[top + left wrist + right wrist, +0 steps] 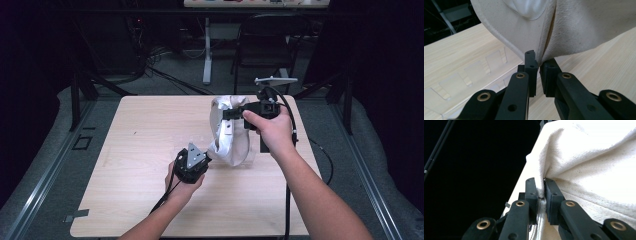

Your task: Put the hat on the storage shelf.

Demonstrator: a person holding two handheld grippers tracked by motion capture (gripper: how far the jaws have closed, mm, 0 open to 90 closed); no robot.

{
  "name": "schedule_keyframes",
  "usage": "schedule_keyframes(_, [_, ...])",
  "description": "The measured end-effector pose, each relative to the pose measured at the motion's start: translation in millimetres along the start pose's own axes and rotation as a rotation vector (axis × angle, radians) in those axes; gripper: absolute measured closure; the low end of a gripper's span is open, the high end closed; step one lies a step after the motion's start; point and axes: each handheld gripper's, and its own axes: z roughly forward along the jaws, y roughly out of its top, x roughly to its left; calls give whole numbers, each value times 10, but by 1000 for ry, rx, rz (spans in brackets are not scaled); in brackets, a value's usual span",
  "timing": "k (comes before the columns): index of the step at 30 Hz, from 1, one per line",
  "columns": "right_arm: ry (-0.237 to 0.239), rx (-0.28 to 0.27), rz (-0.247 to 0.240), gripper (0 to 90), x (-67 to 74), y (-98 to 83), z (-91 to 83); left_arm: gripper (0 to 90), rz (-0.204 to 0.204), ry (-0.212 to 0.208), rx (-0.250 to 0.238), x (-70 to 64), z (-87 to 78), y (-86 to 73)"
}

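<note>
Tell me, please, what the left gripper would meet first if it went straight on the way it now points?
The cream cloth bag: the left gripper already has its jaws shut on the bag's lower edge, so pushing on would probably just bunch the fabric.

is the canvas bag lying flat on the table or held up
Held up: the canvas bag hangs bunched between the left tongs and right tongs, both shut on its cloth.

cloth bag | off-white canvas, possibly satin-lined | crumpled, held upright above table

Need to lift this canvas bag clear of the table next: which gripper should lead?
Probably right. The right gripper is shut on the canvas bag near its raised top, while the left gripper pinches the low end by the table.
</note>
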Motion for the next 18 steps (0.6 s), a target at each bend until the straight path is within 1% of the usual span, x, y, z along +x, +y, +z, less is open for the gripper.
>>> schedule_keyframes(4, [-7, 14, 14, 822, -85, -33, 74, 850, -25, -7, 8, 43, 39, -38])
schedule_keyframes(7, [-9, 27, 30, 822, -134, -51, 132, 852, -43, -28, 2, 85, 55, -44])
schedule_keyframes(8, [-7, 30, 29, 822, -143, -52, 143, 852, -50, -38, 3, 104, 60, -47])
schedule_keyframes(11, [-7, 31, 35, 822, -155, -54, 177, 852, -64, -45, 4, 165, 75, -59])
schedule_keyframes(13, [-8, 33, 37, 822, -163, -53, 186, 852, -65, -46, 5, 177, 77, -59])
schedule_keyframes(16, [-6, 33, 46, 821, -186, -57, 211, 853, -83, -87, -4, 219, 94, -69])
schedule_keyframes(18, [-9, 40, 45, 822, -201, -59, 220, 853, -88, -97, -3, 242, 103, -80])
